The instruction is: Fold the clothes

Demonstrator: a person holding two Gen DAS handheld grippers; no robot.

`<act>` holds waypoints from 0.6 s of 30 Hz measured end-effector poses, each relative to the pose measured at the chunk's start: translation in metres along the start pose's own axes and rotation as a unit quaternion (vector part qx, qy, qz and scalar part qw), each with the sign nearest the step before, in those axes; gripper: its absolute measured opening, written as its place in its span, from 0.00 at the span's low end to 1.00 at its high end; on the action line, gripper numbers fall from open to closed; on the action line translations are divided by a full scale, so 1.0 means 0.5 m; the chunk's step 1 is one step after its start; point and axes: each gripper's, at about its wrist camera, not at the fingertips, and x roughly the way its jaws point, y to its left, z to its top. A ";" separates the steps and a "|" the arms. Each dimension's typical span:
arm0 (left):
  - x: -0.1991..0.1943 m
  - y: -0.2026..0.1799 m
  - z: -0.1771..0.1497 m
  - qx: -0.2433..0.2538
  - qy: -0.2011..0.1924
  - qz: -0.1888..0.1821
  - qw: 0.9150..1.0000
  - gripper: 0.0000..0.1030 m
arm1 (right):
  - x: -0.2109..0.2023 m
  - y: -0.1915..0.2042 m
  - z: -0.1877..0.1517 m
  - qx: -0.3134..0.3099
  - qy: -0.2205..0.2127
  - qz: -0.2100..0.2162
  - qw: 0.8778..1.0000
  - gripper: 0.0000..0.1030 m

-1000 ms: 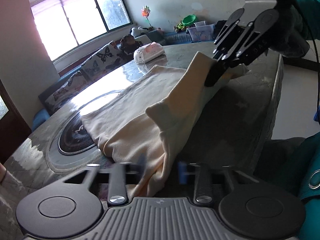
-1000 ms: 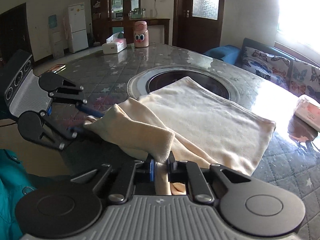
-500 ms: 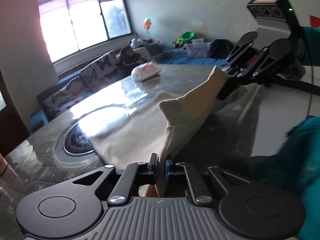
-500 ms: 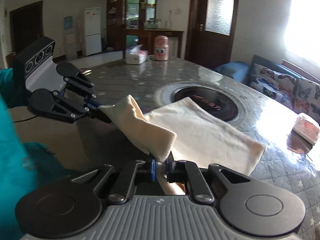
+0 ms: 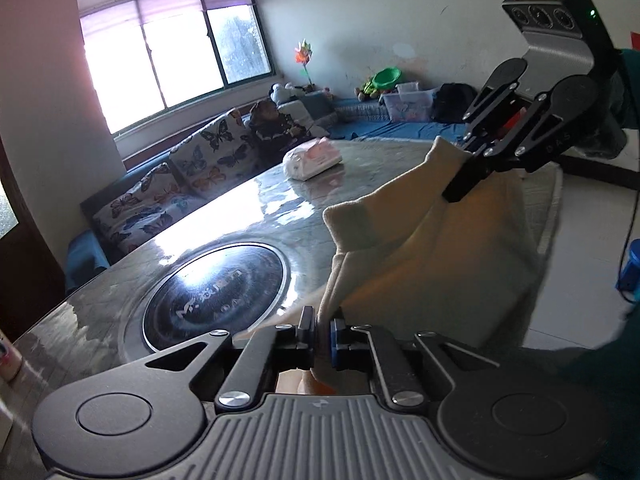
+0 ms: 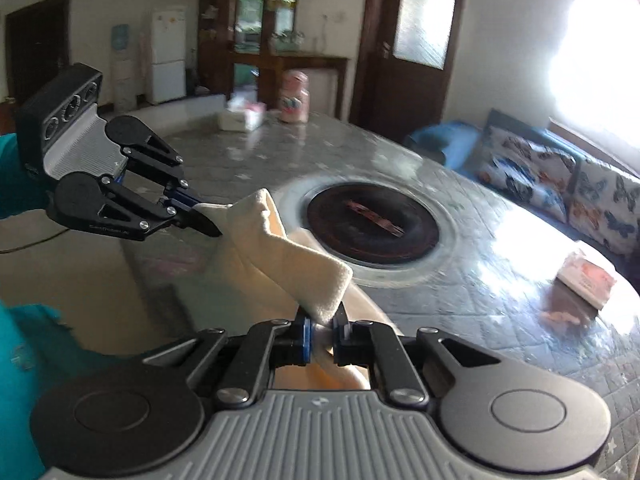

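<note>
Above table [image 5: 248, 216] edge | both jaws clamped on cream garment [image 5: 420, 248] | hem apparently off surface

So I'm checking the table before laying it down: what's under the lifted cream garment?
Under the cream fabric garment, only grey marble tabletop edge shows; its hanging folds cover the rest.

Daylight is blowing out the window [image 5: 176, 56], glaring off the table [image 5: 248, 208]; fisheye edges are bending, right view blurring.
</note>
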 end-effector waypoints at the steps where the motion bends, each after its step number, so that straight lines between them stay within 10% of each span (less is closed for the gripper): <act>1: 0.028 0.010 0.003 -0.002 0.004 0.002 1.000 0.08 | 0.018 -0.017 0.002 0.005 0.003 -0.006 1.000 0.08; 11: 0.207 0.050 -0.022 -0.029 0.053 0.039 0.997 0.16 | 0.202 -0.111 -0.058 0.108 0.026 -0.074 0.991 0.12; 18: 0.228 0.069 -0.026 -0.046 0.061 0.068 0.995 0.23 | 0.164 -0.123 -0.115 0.187 -0.030 -0.116 0.975 0.21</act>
